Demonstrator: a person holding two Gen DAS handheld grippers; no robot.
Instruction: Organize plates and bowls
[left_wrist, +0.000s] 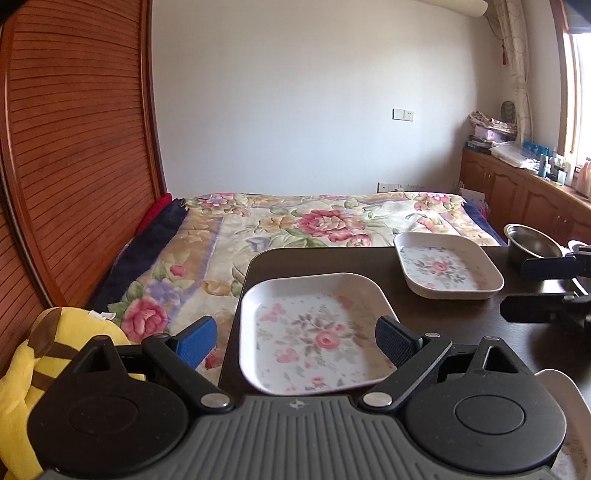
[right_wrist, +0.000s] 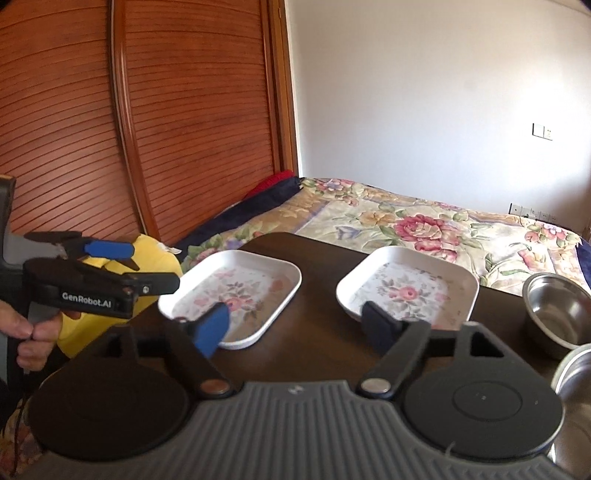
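Observation:
Two white square plates with flower prints lie on the dark table (right_wrist: 321, 291). The left plate (left_wrist: 314, 332) (right_wrist: 236, 291) sits at the table's left edge, between the tips of my open left gripper (left_wrist: 295, 343), which holds nothing. That left gripper (right_wrist: 147, 266) shows in a hand at the left of the right wrist view. The right plate (left_wrist: 447, 269) (right_wrist: 406, 284) lies just beyond my open, empty right gripper (right_wrist: 295, 328) (left_wrist: 524, 286). A steel bowl (left_wrist: 532, 242) (right_wrist: 557, 314) stands at the far right, with a second steel bowl (right_wrist: 576, 369) nearer.
A bed with a floral blanket (left_wrist: 295, 221) (right_wrist: 424, 221) lies beyond the table. A yellow plush toy (left_wrist: 22, 387) (right_wrist: 155, 254) sits left of the table by the slatted wooden wardrobe (left_wrist: 74, 147). Low cabinets (left_wrist: 517, 192) line the right wall.

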